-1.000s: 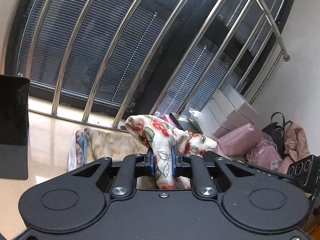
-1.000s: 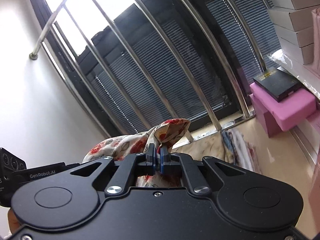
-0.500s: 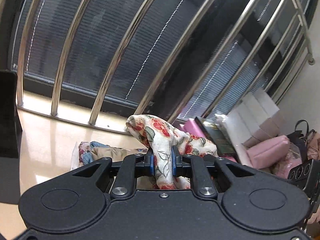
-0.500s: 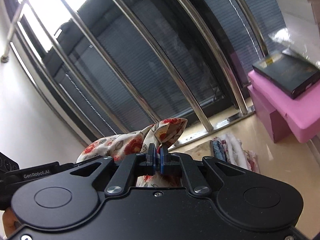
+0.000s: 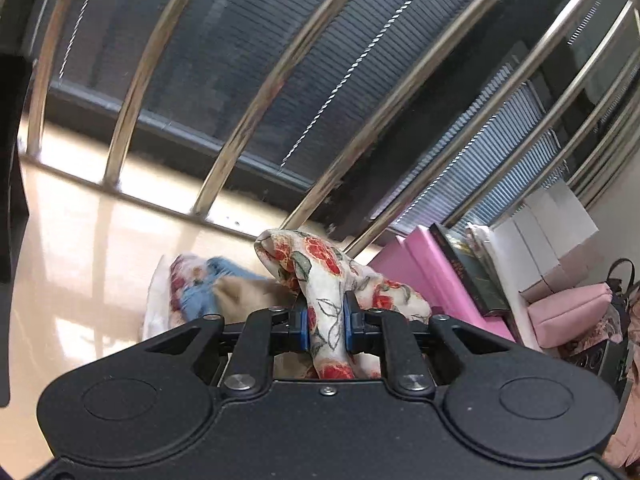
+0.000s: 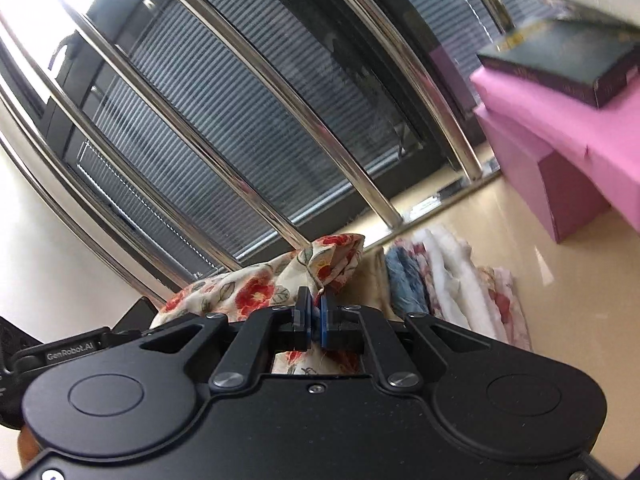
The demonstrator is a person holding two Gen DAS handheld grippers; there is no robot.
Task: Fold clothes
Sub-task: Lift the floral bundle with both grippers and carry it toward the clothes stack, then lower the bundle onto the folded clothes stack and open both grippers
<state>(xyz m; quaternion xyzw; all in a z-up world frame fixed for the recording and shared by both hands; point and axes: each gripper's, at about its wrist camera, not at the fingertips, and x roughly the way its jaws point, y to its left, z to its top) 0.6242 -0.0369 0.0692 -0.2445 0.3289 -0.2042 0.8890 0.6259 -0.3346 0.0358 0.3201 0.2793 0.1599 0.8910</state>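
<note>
My left gripper [image 5: 325, 322] is shut on a bunched cream cloth with red flowers [image 5: 320, 264], which rises between the blue pads and drapes right. My right gripper [image 6: 315, 320] is shut on another part of the same floral cloth [image 6: 256, 294], pinching a thin edge; the cloth spreads to the left. Both grippers hold it above a shiny beige surface [image 5: 80, 248]. A pile of folded clothes lies ahead, with white, blue and tan pieces, in the left wrist view [image 5: 200, 292] and in the right wrist view [image 6: 448, 280].
Steel railing bars [image 5: 248, 120] and dark window blinds stand just behind the pile. Pink boxes [image 6: 568, 136] with a dark book [image 6: 560, 60] on top sit at the right. White boxes [image 5: 540, 224], a pink bag [image 5: 568, 312] and a dark panel at far left [image 5: 12, 160].
Both grippers have moved forward and down towards the pile of folded clothes and the railing, which now look larger and nearer. Both stay shut on the floral cloth.
</note>
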